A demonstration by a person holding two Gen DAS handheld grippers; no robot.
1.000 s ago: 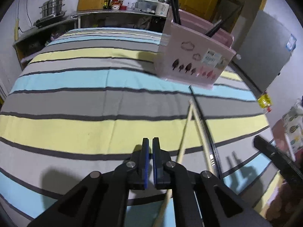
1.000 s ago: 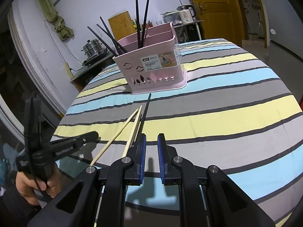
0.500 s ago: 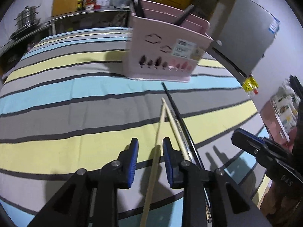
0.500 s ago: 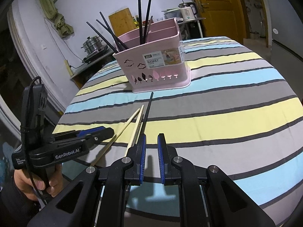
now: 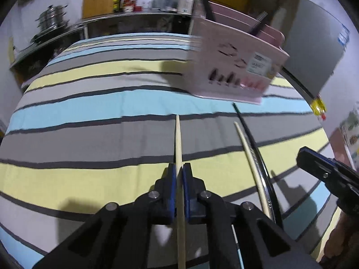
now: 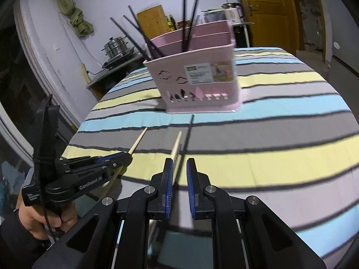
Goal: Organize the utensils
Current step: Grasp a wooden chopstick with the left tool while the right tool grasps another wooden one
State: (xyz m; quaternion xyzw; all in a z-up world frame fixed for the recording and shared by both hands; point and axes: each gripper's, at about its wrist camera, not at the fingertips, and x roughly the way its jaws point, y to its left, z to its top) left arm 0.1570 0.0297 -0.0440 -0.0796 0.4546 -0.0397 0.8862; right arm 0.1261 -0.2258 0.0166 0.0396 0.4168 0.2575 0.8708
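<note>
My left gripper [image 5: 179,168] is closing its jaws, and the blue pads press on a pale wooden chopstick [image 5: 178,139] that points toward the pink basket [image 5: 235,67]. A second wooden chopstick [image 5: 249,157] and a black chopstick [image 5: 251,139] lie side by side on the cloth to its right. In the right wrist view my right gripper [image 6: 179,165] hovers over that pair with a narrow gap and nothing between its pads. The wooden chopstick [image 6: 177,143] passes under its left finger. The left gripper [image 6: 128,157] is at the left, held by a hand. Several black chopsticks [image 6: 186,22] stand in the basket [image 6: 195,85].
The round table carries a striped cloth [image 6: 269,161] of grey, yellow and blue. Its near edge lies just under both grippers. Behind stand a counter with a steel pot [image 5: 51,20], a kettle [image 6: 233,14] and a yellow door [image 6: 269,11].
The left gripper opened around the left wooden chopstick, then closed on it. That chopstick now lies apart from the other two. The right gripper shifted slightly, its jaws unchanged.
</note>
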